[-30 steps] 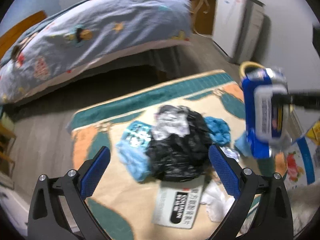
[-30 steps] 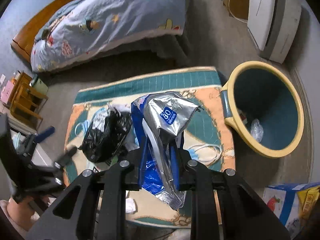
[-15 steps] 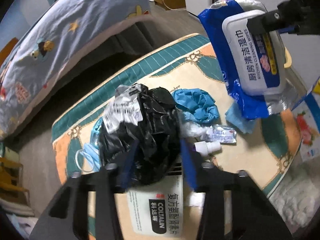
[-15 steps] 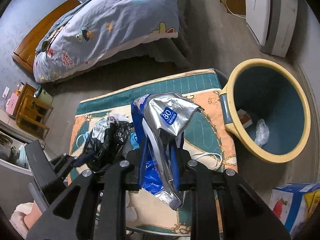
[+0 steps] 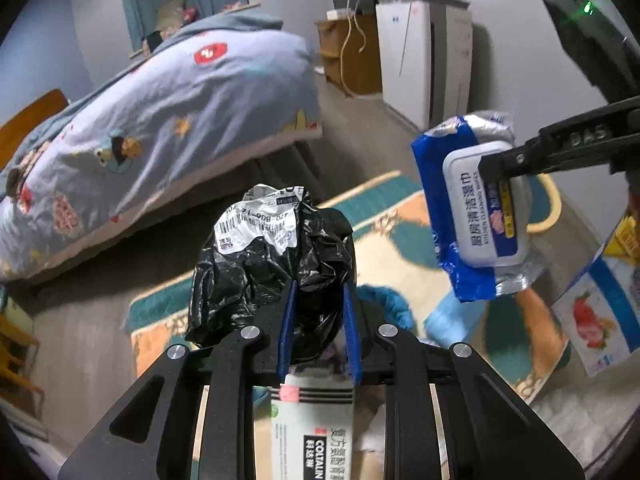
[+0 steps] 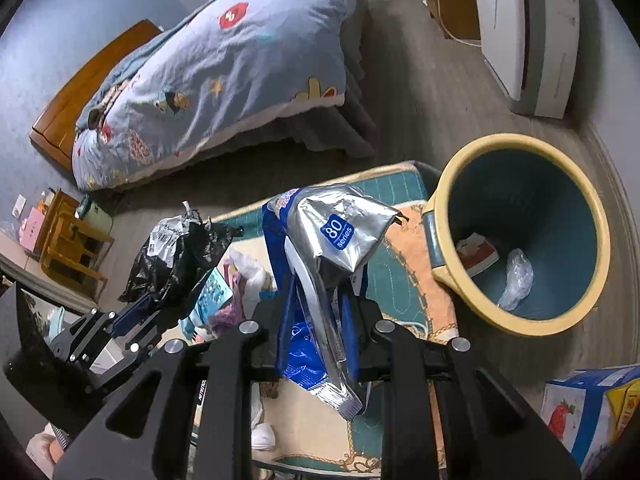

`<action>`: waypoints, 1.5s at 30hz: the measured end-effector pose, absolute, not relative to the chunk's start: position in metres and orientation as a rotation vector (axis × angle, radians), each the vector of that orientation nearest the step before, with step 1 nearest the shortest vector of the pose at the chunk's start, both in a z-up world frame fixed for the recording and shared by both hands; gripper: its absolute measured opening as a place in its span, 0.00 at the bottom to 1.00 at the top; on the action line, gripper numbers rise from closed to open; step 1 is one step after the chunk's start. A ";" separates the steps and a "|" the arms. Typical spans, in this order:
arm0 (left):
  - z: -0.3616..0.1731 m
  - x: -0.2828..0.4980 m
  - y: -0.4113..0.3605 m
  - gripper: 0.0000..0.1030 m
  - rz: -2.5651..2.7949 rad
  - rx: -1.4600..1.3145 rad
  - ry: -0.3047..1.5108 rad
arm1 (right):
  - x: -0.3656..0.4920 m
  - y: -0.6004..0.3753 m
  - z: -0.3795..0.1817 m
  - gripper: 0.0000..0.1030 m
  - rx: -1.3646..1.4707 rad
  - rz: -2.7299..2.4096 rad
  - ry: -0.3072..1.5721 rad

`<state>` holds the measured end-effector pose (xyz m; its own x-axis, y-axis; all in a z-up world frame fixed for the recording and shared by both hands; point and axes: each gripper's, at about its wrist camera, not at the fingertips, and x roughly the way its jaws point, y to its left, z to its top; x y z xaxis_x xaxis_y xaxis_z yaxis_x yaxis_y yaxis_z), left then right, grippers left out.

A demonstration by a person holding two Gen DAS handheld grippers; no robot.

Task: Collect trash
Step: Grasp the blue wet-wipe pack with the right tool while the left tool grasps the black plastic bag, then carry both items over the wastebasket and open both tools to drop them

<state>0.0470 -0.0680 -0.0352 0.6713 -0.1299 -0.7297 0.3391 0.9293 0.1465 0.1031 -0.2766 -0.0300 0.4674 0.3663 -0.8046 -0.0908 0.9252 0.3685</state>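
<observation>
A second ago spread wide over the rug, the left gripper (image 5: 318, 322) is closing, pads pinching the black bag (image 5: 276, 268), now lifted. Right gripper (image 6: 316, 320) stays clamped on the wipes pack (image 6: 332, 248); the bin (image 6: 516, 320) stands open rightward.

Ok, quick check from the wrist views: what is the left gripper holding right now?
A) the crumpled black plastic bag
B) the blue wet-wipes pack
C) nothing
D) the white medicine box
A: in the left wrist view the left gripper is closing on the crumpled black plastic bag, lifted off the rug, while the blue wet-wipes pack sits in the right gripper.
</observation>
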 end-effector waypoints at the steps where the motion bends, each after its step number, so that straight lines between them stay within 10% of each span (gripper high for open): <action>1: -0.035 0.047 -0.069 0.23 -0.273 0.275 0.789 | 0.103 -0.279 -0.027 0.20 0.292 0.281 1.042; 45: -0.039 0.106 -0.261 0.23 -0.575 0.364 0.763 | 0.134 -0.482 -0.056 0.20 0.491 -0.128 0.967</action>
